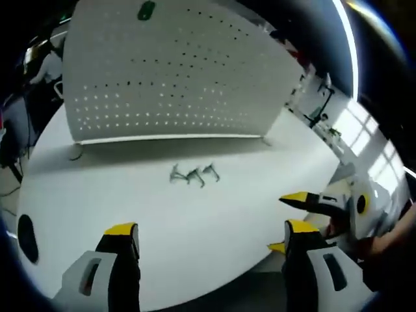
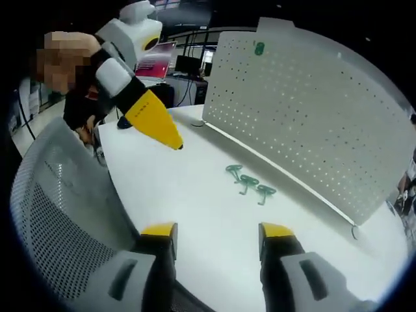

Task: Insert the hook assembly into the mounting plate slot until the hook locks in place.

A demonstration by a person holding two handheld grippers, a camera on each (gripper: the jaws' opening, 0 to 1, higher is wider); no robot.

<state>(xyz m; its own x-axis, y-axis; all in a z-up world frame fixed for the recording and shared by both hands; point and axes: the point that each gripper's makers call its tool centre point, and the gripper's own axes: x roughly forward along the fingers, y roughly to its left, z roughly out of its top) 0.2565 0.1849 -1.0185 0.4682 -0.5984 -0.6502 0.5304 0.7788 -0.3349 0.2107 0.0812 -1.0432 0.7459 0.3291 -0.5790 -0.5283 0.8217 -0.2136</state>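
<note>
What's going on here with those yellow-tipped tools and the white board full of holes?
A person holds a two-fingered gripper in each hand over a white table. Three small green hooks lie in a row on it, untouched, in front of an upright white pegboard. The left gripper and the right gripper both hover open and empty, short of the hooks. Nothing has been picked up or fitted to the board yet.
</note>
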